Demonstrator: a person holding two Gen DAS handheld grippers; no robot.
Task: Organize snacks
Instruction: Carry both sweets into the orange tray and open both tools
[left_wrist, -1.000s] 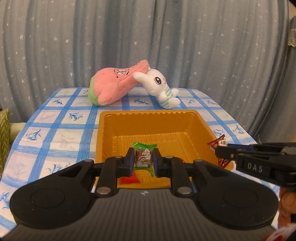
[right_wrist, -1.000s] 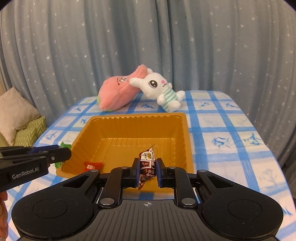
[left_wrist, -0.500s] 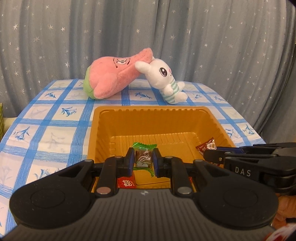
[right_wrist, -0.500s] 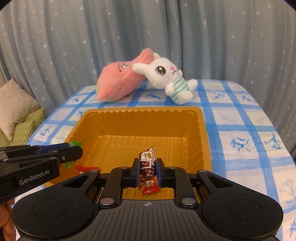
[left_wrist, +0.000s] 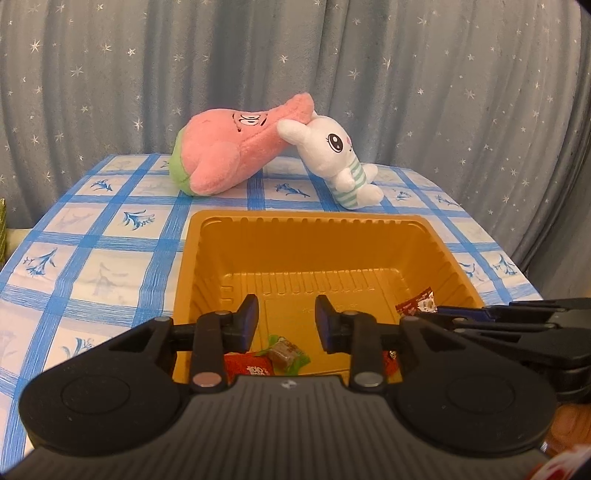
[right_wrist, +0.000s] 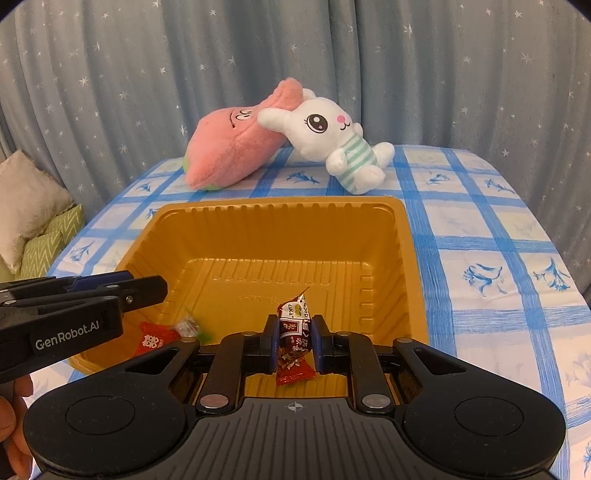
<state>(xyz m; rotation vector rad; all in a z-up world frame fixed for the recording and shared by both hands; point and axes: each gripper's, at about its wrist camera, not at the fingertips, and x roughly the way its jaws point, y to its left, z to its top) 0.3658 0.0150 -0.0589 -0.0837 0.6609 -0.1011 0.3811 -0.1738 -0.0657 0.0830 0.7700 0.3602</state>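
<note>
The left gripper (left_wrist: 286, 319) hangs over the near end of the ribbed, glossy orange plastic tray (left_wrist: 325, 236), its jaws opening with nothing between them. Just below lies the green-wrapped brown candy (left_wrist: 284, 353) on the tray floor, beside a flat red foil sachet (left_wrist: 245, 367). The right gripper (right_wrist: 295, 338) is clamped on a crinkly red-and-white wrapped candy (right_wrist: 294, 334) held upright over the tray's near edge, not yet let go. So two snacks appear to be in the tray and a third is about to join them; whether more wait outside the tray I cannot tell. Farther back, the table's smooth blue-and-white checked cloth (right_wrist: 480, 229) carries a soft pink plush toy (right_wrist: 229, 151) tipped on its side, touching a fluffy white rabbit plush in a striped green shirt (right_wrist: 332, 140). Behind them hangs a grey star-printed curtain (right_wrist: 147, 74) in loose folds.
</note>
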